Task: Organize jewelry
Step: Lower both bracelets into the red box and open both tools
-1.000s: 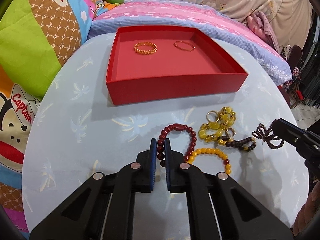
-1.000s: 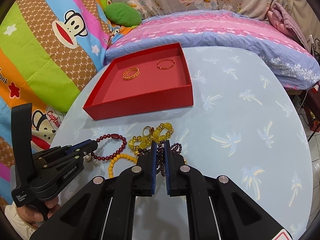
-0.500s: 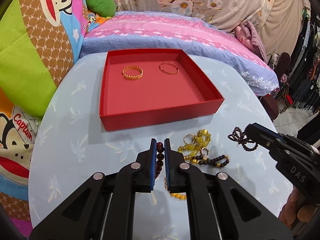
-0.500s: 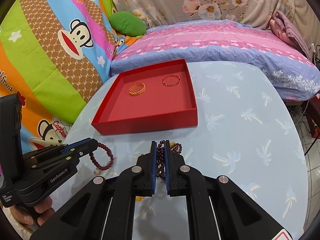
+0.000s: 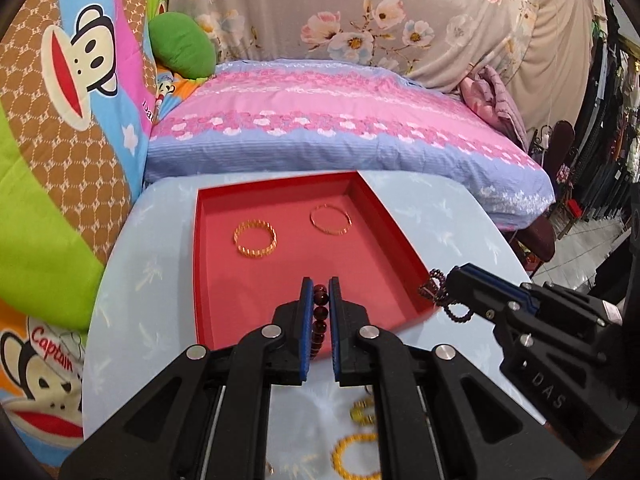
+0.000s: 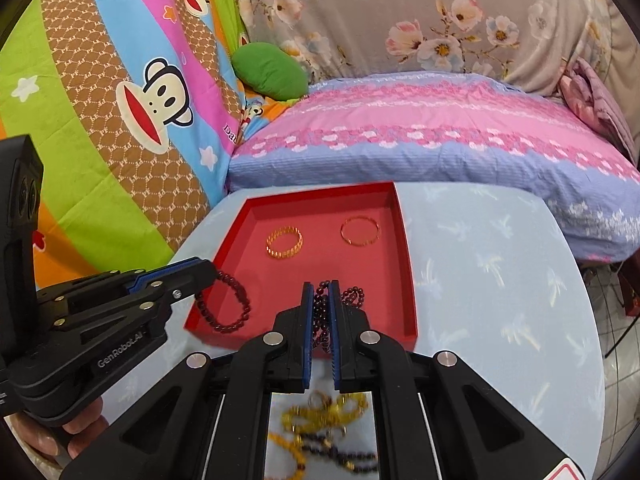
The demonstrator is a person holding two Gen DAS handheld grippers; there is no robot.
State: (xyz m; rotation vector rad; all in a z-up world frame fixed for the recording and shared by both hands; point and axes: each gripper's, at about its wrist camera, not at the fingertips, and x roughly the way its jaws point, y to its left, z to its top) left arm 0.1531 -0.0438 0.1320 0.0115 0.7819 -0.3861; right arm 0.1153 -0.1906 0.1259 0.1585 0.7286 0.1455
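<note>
The left gripper (image 5: 319, 292) is closed tight on a dark red bead bracelet (image 6: 224, 304). The beads sit right between its blue pads (image 5: 306, 320), and the rest of the loop hangs down over the near left corner of the red tray (image 6: 404, 248).

The right gripper (image 6: 320, 296) is closed tight too. It pinches a string of small dark purple beads (image 6: 352, 294), which hangs in little loops over the near edge of the tray.

Inside the tray, near the far wall, lie a thick gold bangle (image 5: 255, 238) and a thin gold bangle (image 5: 331, 220), side by side but apart.

On the light blue tablecloth (image 6: 480, 280), under both grippers, lies a blurry heap of yellow beads (image 6: 320, 412) and dark ones.
</note>
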